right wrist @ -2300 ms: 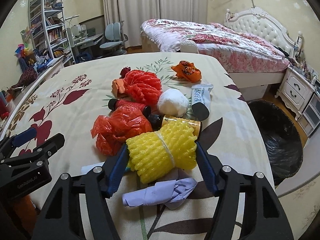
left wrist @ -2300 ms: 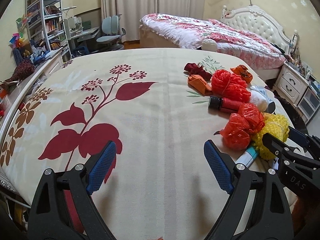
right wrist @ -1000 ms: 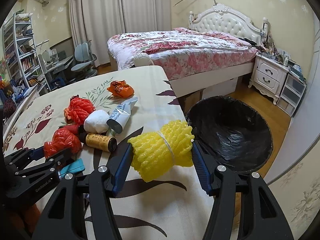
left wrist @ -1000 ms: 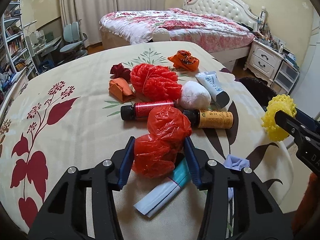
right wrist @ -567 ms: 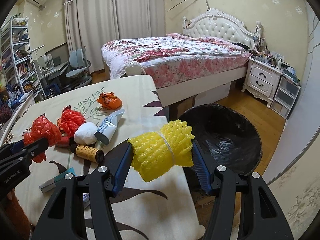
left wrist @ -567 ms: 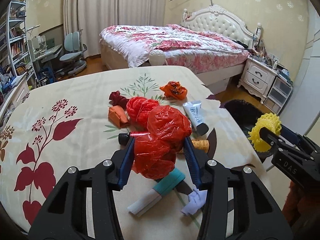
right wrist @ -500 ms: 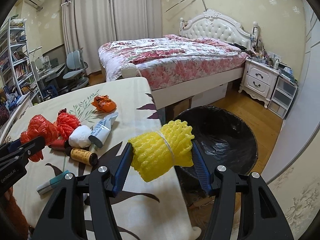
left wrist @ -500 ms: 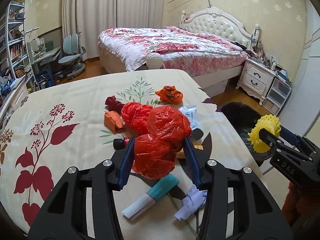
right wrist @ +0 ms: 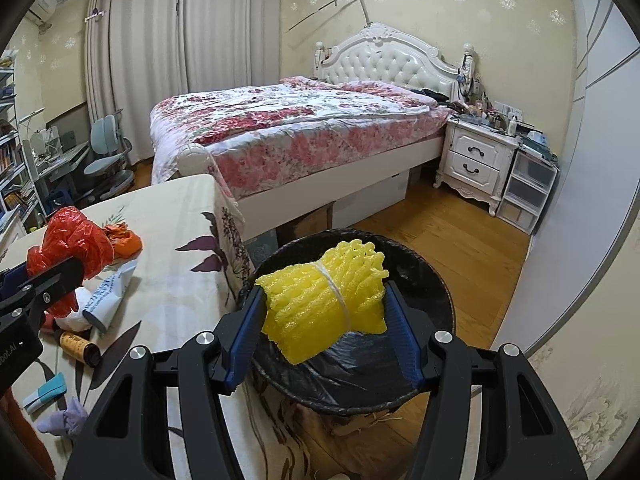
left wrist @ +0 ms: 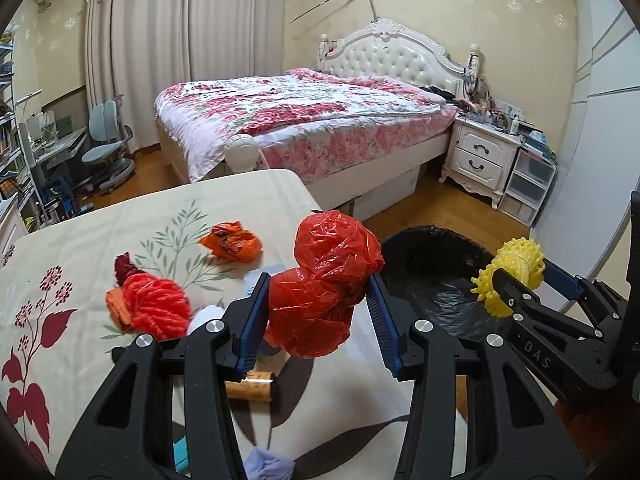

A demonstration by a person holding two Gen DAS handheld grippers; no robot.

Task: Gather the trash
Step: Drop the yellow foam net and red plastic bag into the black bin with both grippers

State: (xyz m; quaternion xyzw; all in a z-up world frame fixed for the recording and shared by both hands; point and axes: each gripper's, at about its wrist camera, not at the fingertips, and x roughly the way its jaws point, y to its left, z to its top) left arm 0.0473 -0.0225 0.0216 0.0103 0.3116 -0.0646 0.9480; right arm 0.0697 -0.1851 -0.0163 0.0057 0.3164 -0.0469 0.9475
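My left gripper (left wrist: 318, 320) is shut on a crumpled red plastic bag (left wrist: 324, 288) and holds it above the table's right edge; the bag also shows in the right wrist view (right wrist: 70, 244). My right gripper (right wrist: 324, 328) is shut on a yellow foam net bundle (right wrist: 324, 300), held over the black-lined trash bin (right wrist: 424, 280). In the left wrist view the bundle (left wrist: 510, 276) hangs at the bin's (left wrist: 436, 268) right side.
On the floral tablecloth (left wrist: 80, 248) lie an orange wrapper (left wrist: 232, 242), a red foam net (left wrist: 156, 306), a brown bottle (right wrist: 78, 346), a white tube (right wrist: 106, 294), a teal-white tube (right wrist: 44, 392) and a purple wad (right wrist: 64, 420). A bed (right wrist: 300, 128) and nightstand (right wrist: 476, 160) stand behind.
Both grippers moved right with their loads. The yellow bundle went from beside the bin to over it. The red bag went from over the table's clutter to its right edge.
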